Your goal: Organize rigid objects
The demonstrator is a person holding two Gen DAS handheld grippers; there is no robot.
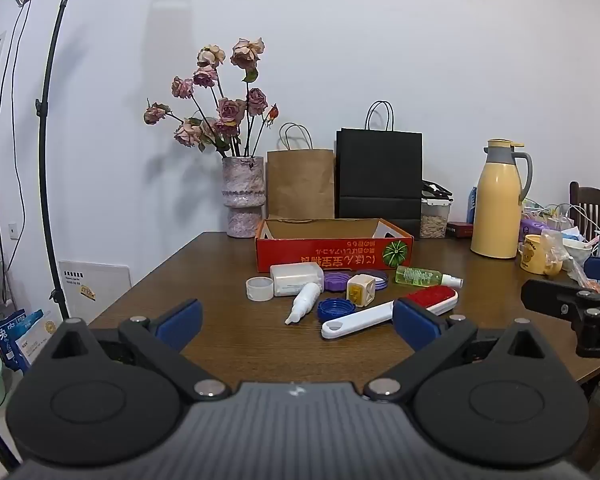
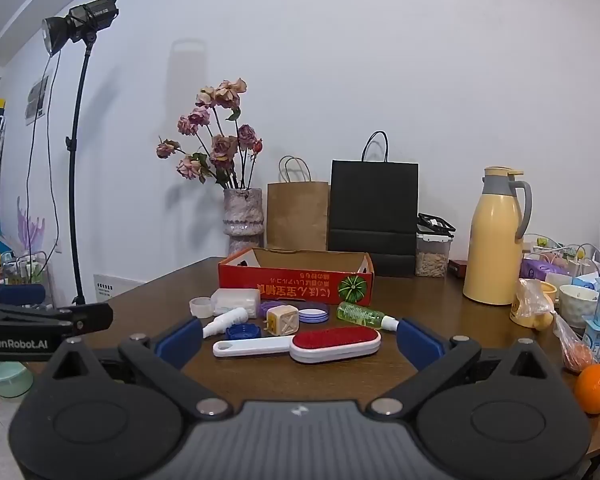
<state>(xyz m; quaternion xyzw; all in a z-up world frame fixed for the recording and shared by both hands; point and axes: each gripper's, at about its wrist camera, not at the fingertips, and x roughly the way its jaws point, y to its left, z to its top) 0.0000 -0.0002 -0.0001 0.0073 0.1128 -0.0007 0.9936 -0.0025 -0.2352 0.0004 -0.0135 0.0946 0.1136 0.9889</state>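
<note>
Cardboard makes up the one red box (image 2: 296, 286), open at the top, at the far side of the brown surface (image 2: 284, 376). Just near of it lies the clutter to sort: one lint brush (image 2: 300, 345), one white case (image 2: 236, 301), one green spray bottle (image 2: 360, 314), one white dropper bottle (image 2: 225, 322), one cube (image 2: 283, 320), and caps, about four, some half hidden. Both the left gripper (image 1: 296, 322) and right gripper (image 2: 298, 340) hover near of the pile with fingers spread, holding nothing. As I judge it, the round bottles could roll if nudged, and the packed pile invites knocking a neighbour.
</note>
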